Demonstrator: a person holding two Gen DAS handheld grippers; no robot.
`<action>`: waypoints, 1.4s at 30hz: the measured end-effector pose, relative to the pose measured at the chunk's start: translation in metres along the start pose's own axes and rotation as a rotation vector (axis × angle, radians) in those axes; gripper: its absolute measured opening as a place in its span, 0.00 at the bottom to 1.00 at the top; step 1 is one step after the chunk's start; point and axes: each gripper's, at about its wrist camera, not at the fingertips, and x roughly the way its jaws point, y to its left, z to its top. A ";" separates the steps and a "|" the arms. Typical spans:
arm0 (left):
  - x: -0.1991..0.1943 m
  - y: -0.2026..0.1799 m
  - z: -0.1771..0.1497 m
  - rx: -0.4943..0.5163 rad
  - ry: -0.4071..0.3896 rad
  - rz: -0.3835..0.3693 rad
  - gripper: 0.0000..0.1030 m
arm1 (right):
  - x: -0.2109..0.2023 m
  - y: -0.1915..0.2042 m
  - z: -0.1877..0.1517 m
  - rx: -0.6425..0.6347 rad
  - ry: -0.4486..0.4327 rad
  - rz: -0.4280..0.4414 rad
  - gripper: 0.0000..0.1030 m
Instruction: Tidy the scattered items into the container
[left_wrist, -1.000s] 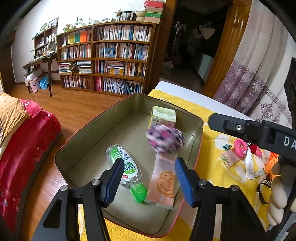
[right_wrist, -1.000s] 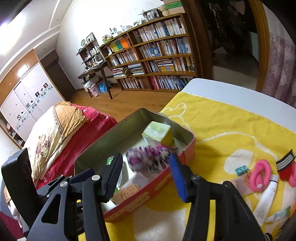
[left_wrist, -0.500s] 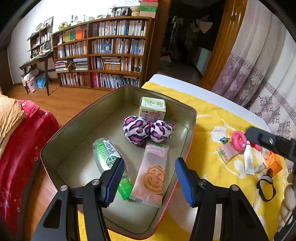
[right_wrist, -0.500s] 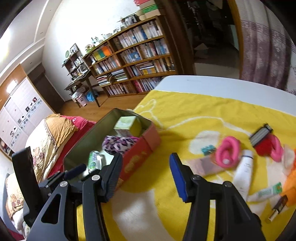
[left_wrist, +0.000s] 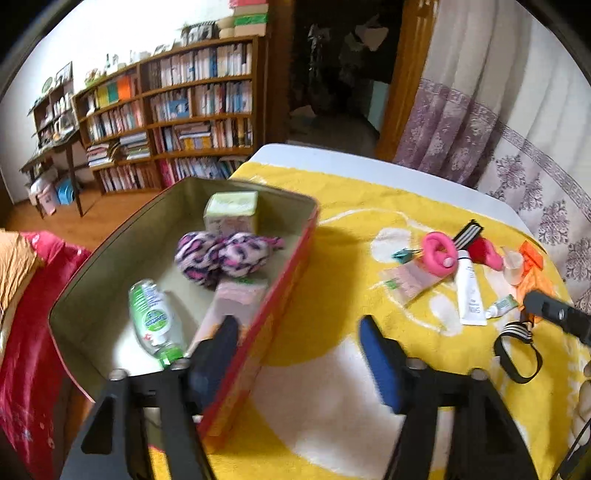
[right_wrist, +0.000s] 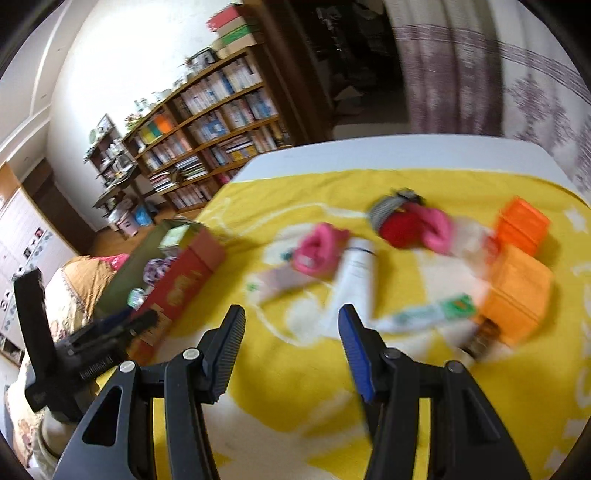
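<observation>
Yellow cloth (left_wrist: 332, 387) lies bare ahead of both grippers. Red-sided tin (left_wrist: 291, 273) holds the leopard-print scrunchie (left_wrist: 225, 254), dropped in within the last second. Scattered white tube (right_wrist: 356, 280) remains on the cloth. Left gripper (left_wrist: 295, 354), empty, straddles the tin's wall, its jaws having just widened. Right gripper (right_wrist: 291, 332) gapes empty, having swung from the tin toward the clutter.

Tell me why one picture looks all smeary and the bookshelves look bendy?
Right wrist view: motion blur smears the pink ring, white tube and orange boxes. Left wrist view: sharper, so the leopard scrunchie in the tin reads clearly; only the near fingers blur. Both views: the fisheye lens bends the bookshelf and darkens the corners.
</observation>
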 end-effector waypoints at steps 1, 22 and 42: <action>-0.001 -0.004 0.001 0.004 -0.009 0.011 0.74 | -0.003 -0.007 -0.003 0.011 0.003 -0.010 0.55; 0.007 -0.093 0.001 0.155 0.019 -0.076 0.74 | 0.010 -0.045 -0.046 -0.017 0.118 -0.092 0.43; 0.077 -0.138 0.049 0.198 0.105 -0.146 0.54 | -0.021 -0.063 -0.038 0.057 -0.008 -0.074 0.21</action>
